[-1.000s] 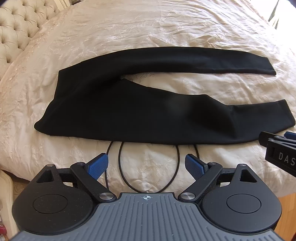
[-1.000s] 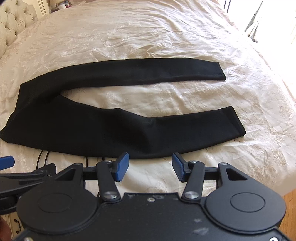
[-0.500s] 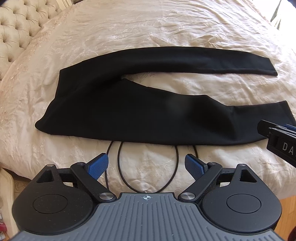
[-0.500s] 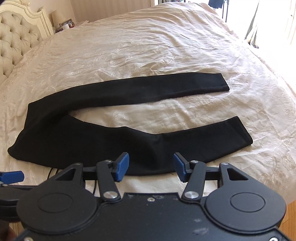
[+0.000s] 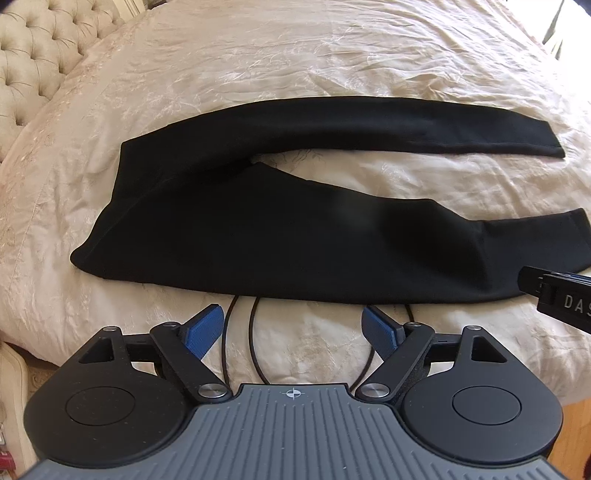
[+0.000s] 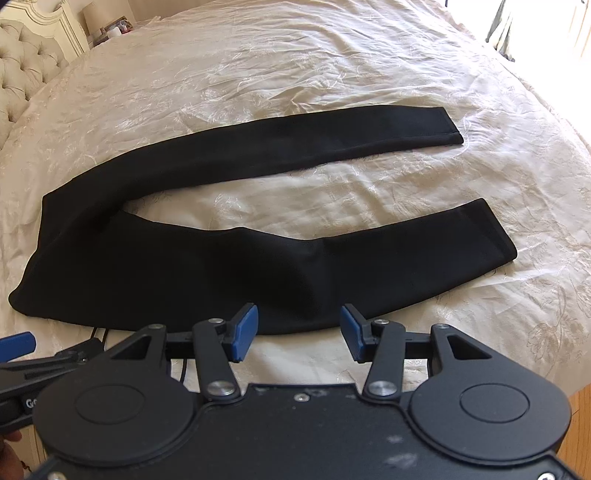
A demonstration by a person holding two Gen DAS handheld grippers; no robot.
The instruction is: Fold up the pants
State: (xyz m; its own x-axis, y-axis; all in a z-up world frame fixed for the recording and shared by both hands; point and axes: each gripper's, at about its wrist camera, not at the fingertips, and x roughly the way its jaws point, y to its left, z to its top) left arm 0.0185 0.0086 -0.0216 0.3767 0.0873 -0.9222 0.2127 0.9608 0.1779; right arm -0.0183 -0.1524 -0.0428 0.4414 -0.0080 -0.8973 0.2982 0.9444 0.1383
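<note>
Black pants [image 5: 280, 236] lie flat on the cream bedspread, waist to the left, both legs spread apart and running right; they show the same way in the right wrist view [image 6: 207, 258]. My left gripper [image 5: 293, 330] is open and empty, just short of the pants' near edge. My right gripper [image 6: 298, 332] is open and empty, at the near edge of the nearer leg. The right gripper's body shows at the right edge of the left wrist view [image 5: 561, 295].
A black cable [image 5: 255, 343] loops on the bedspread [image 5: 295, 55] under the pants' near edge. A tufted headboard [image 5: 33, 62] stands at the left. A nightstand with small items [image 6: 107, 33] is at the far left. Wooden floor [image 6: 583, 417] shows past the bed's near edge.
Both grippers have tilted up and drawn slightly closer to the pants. The right gripper has risen, showing more of the far bed. Jaws have stayed open; the pants have not moved.
</note>
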